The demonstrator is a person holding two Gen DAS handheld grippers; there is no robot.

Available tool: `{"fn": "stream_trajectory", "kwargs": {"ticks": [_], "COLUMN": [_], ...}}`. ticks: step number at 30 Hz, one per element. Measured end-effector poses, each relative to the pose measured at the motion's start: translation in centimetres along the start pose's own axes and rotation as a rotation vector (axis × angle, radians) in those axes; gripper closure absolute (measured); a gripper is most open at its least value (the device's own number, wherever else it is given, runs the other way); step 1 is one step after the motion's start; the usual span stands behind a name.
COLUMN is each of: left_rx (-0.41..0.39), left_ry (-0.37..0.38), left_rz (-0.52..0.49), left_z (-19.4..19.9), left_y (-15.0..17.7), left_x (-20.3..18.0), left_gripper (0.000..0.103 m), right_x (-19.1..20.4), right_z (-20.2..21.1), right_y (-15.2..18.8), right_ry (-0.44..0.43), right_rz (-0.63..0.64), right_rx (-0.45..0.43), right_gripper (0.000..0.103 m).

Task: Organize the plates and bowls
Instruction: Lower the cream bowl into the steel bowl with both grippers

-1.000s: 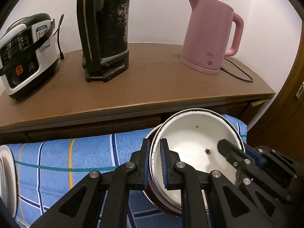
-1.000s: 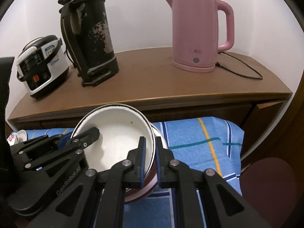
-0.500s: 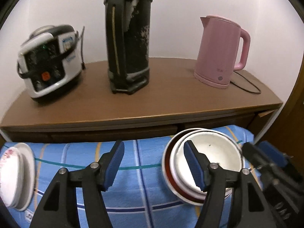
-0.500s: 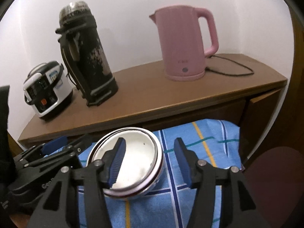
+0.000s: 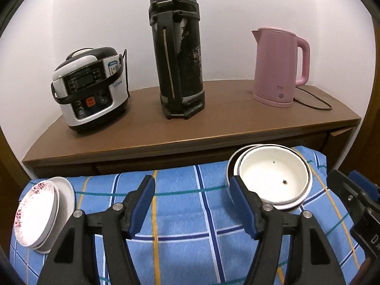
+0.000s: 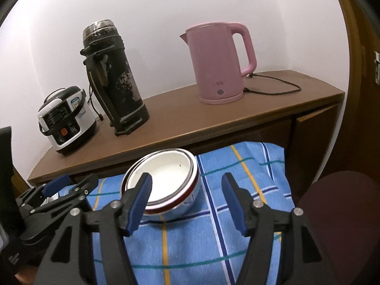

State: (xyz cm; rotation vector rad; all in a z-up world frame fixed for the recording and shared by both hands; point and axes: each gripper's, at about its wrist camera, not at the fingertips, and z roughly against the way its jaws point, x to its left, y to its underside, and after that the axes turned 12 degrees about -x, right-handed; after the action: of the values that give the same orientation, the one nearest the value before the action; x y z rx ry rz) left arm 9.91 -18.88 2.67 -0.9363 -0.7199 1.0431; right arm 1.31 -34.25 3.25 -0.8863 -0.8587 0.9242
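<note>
Enamel bowls point(image 5: 270, 178) sit nested on the blue cloth point(image 5: 190, 213) just ahead of your empty left gripper point(image 5: 192, 206) with its wide jaws and your right gripper point(image 6: 186, 198), jaws opening with nothing between them, so a careless sweep could clip the rim and tip the stack.

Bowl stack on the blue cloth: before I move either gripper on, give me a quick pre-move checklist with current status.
1. Left gripper clear of bowl stack: ok, jaws open, nothing between them.
2. Right gripper released: ok, jaws opening, no pad pressing the bowls.
3. Bowls nested and upright on checked cloth: ok.
4. Stack away from the cloth's far edge: not ok, it sits close.
5. Plates stacked flat: not ok, tilted at the left edge.
6. Bowl interior clean: not ok, dark specks.
</note>
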Motion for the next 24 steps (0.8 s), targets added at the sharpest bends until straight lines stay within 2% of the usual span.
{"fn": "stream_trajectory", "kwargs": {"ticks": [8,11,24], "left_rx": [-0.003,0.0,0.008], "left_ry": [-0.01,-0.016,0.0], "left_rz": [0.012,-0.001,-0.014], "left_z": [0.5,0.2,-0.9], "left_y": [0.5,0.6,1.3], "left_x": [0.2,0.0,-0.9], "left_gripper": [0.035,0.035,0.035], "right_x": [0.1,0.0,-2.1], "right_z": [0.7,1.0,0.3], "right_y": [0.7,0.6,1.1], "right_ry": [0.001,0.009,0.026], "right_rz": [0.001,0.009,-0.037], "right_rx": [-0.009,-0.036,-0.043], "right_gripper": [0.035,0.027,0.027]}}
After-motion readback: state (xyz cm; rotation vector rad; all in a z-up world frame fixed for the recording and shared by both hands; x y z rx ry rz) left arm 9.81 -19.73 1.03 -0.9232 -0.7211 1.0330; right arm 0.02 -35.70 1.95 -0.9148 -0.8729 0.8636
